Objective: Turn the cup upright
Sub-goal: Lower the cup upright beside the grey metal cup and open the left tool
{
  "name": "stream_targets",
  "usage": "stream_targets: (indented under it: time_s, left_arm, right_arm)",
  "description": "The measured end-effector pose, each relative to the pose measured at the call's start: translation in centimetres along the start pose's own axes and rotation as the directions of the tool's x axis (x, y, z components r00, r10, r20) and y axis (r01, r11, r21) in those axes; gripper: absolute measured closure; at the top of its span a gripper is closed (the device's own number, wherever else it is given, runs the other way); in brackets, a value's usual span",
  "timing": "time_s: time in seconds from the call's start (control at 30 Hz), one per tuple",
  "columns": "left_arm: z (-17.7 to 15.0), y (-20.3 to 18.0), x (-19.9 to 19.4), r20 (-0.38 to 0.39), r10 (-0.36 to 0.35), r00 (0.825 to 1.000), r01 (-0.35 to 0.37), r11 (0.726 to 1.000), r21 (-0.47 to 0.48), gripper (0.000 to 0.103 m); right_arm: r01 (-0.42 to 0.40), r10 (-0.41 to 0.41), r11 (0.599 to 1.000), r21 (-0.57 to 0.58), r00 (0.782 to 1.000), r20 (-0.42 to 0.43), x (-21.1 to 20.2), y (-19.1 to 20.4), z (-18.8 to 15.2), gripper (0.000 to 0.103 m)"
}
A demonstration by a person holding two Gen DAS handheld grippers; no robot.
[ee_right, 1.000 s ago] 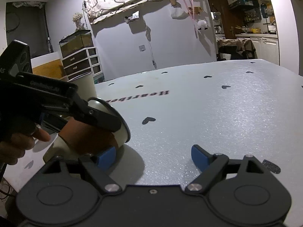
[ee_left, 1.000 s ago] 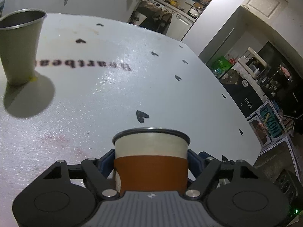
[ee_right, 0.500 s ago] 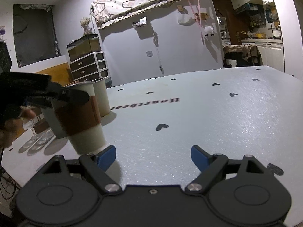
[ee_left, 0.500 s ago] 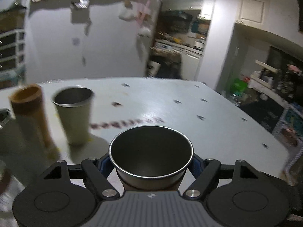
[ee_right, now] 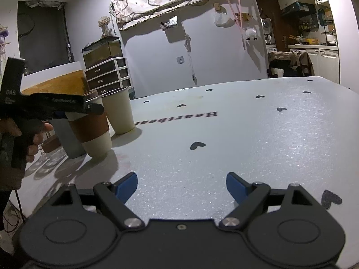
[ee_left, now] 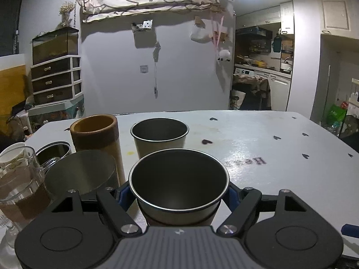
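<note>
My left gripper (ee_left: 178, 194) is shut on a cream metal cup with a brown sleeve (ee_left: 179, 186). The cup stands upright with its open mouth up. In the right wrist view the same cup (ee_right: 94, 132) rests with its base on the white table (ee_right: 246, 134), held by the left gripper near its rim. My right gripper (ee_right: 181, 185) is open and empty, low over the table, to the right of the cup.
Behind the held cup stand a plain metal cup (ee_left: 159, 137), a brown cylinder (ee_left: 96, 139) and an upside-down grey cup (ee_left: 83, 174). A glass mug (ee_left: 20, 183) and a small tin (ee_left: 53, 151) are at the left. The table's right side has heart marks.
The left gripper has turned the cup from lying on its side to upright and brought it down beside the other cups. The right gripper stayed open and nearly still.
</note>
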State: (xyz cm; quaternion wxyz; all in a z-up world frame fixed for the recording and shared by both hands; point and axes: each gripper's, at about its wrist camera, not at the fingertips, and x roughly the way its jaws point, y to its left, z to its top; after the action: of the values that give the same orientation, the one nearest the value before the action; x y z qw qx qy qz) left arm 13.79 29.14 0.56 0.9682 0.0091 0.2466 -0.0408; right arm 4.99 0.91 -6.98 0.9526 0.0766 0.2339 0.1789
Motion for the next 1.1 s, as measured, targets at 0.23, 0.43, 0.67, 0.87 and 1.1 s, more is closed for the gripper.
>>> stream_targets:
  time_s: [0.23, 0.43, 0.67, 0.87, 1.1]
  left_arm:
    - [-0.9, 0.5, 0.4, -0.002, -0.005, 1.000, 0.005, 1.000, -0.019, 0.022]
    - [-1.1, 0.5, -1.0, 0.028, 0.002, 1.000, -0.001, 1.000, -0.031, 0.008]
    - [-2.4, 0.4, -4.6, 0.099, 0.010, 0.995, -0.007, 1.000, -0.025, 0.003]
    - [-4.0, 0.6, -8.7, 0.180, 0.024, 0.983, -0.023, 1.000, -0.009, 0.002]
    - [-5.6, 0.4, -11.6, 0.246, 0.086, 0.965, -0.087, 0.996, -0.005, 0.000]
  right_arm:
    - [-0.006, 0.006, 1.000, -0.006, 1.000, -0.006, 0.0, 0.4, -0.1, 0.016]
    - [-0.009, 0.009, 1.000, -0.006, 1.000, -0.001, -0.2, 0.4, -0.1, 0.016]
    - [-0.039, 0.040, 0.999, -0.014, 0.999, 0.019, -0.6, 1.3, 0.2, 0.016]
    - [-0.051, 0.054, 0.997, -0.052, 0.997, 0.053, -1.0, 2.7, 0.8, 0.015]
    - [-0.041, 0.051, 0.994, -0.100, 0.994, 0.097, -1.8, 4.3, 2.2, 0.012]
